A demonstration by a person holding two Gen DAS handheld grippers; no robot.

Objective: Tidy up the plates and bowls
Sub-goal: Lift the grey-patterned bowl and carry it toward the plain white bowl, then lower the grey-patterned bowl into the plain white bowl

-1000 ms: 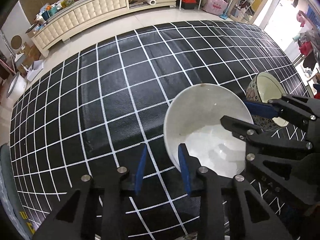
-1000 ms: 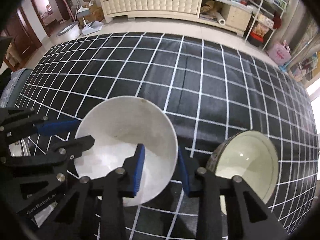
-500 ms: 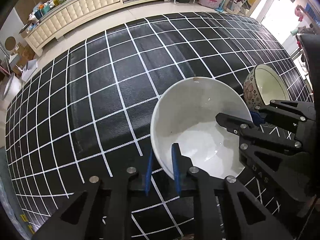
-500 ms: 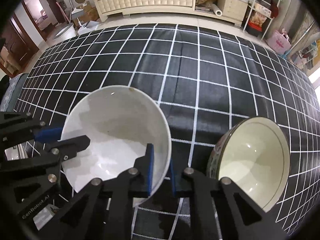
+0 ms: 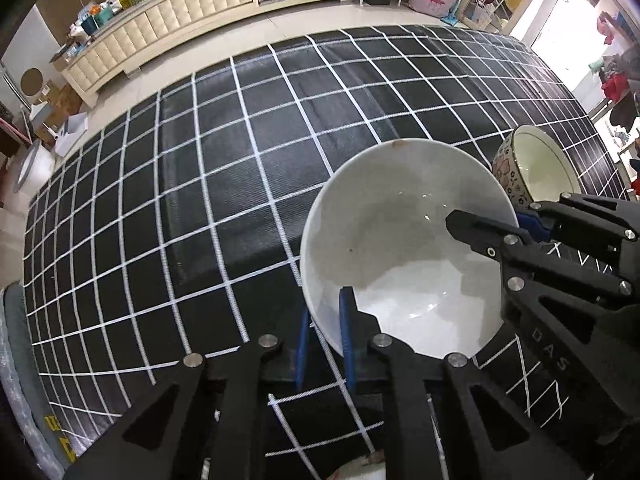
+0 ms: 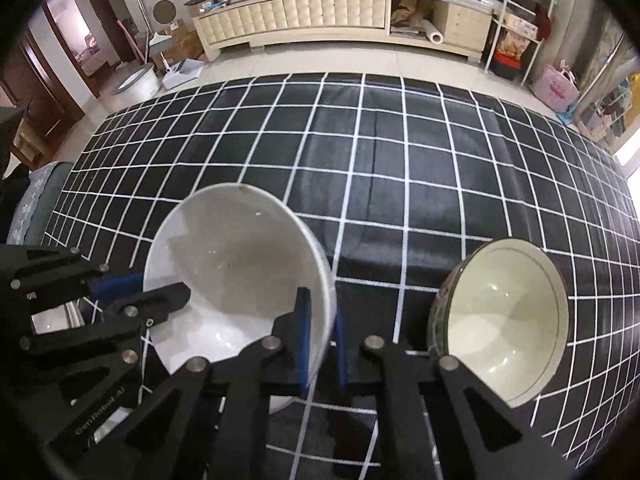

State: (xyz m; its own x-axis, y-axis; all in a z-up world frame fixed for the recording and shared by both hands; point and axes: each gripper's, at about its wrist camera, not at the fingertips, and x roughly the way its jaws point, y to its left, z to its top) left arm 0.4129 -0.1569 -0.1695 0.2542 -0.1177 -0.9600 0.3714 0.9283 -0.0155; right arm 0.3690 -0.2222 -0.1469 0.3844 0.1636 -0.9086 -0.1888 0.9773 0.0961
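Observation:
A plain white bowl [image 5: 404, 240] is held above the black grid tablecloth [image 5: 224, 184]. My left gripper [image 5: 325, 340] is shut on its near left rim. My right gripper [image 6: 320, 340] is shut on its right rim; the bowl [image 6: 236, 264] tilts in that view. A patterned bowl with a cream inside [image 6: 504, 320] stands on the cloth to the right of my right gripper, also seen in the left wrist view [image 5: 532, 168]. A white plate edge [image 5: 360, 472] shows below my left gripper.
The tablecloth's far edge [image 6: 360, 76] meets a tiled floor. A cream sideboard [image 6: 320, 12] stands beyond. A grey cushioned seat [image 6: 32, 200] is at the table's left end. A metal object [image 6: 60, 316] lies under the left gripper.
Both grippers closed on the white bowl's rim, left then right side pinched. The bowl has lifted and tilted slightly. The patterned bowl has not moved.

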